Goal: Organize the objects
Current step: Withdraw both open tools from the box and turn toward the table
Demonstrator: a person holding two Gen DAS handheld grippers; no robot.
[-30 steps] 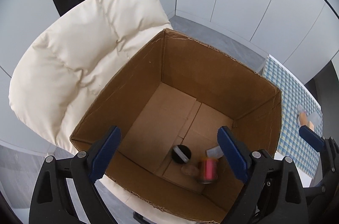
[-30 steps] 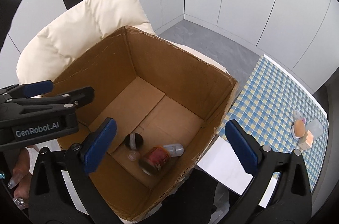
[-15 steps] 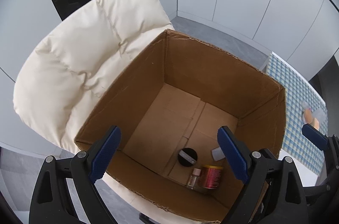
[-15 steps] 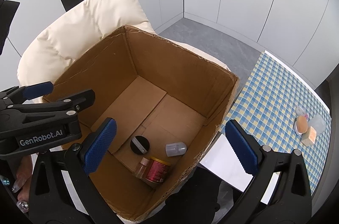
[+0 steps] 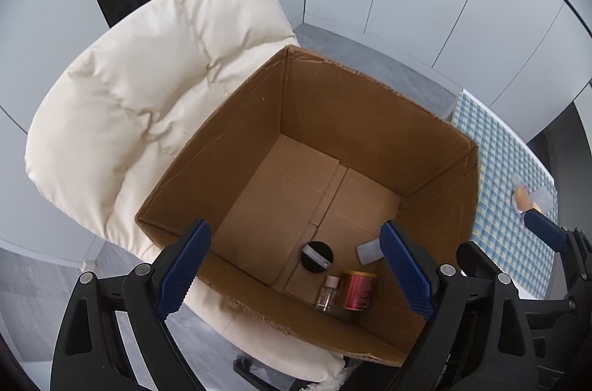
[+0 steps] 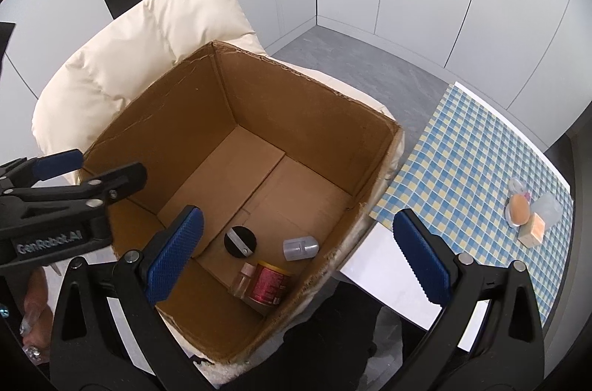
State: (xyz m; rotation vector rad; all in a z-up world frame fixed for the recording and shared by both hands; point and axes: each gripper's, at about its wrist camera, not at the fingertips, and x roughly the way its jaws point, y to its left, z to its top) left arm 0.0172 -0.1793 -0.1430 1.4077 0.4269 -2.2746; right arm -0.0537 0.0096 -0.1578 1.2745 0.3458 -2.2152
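An open cardboard box [image 5: 370,117] [image 6: 296,117] stands on a cream padded chair. On its floor lie a black round lid [image 5: 317,253] [image 6: 240,241], a small clear bottle with a pink cap [image 5: 327,293] [image 6: 243,279], a red tin [image 5: 356,290] [image 6: 269,283] and a grey cap [image 5: 368,247] [image 6: 300,248]. My left gripper [image 5: 296,276] hangs open above the box's near edge, nothing between its fingers. My right gripper [image 6: 296,257] is open too, above the box's near right corner, also empty. The left gripper [image 6: 55,191] shows at the left of the right wrist view.
The cream chair [image 5: 140,102] [image 6: 148,43] backs the box on the left. To the right is a table with a blue-and-yellow checked cloth [image 6: 473,161] [image 5: 507,176] carrying a few small pale items [image 6: 529,213]. A person's hand [image 6: 31,320] holds the left gripper.
The red tin, blurred and moving a second ago, now lies still near the box's front wall beside the small bottle. Both grippers stayed open, and both views shifted only slightly.
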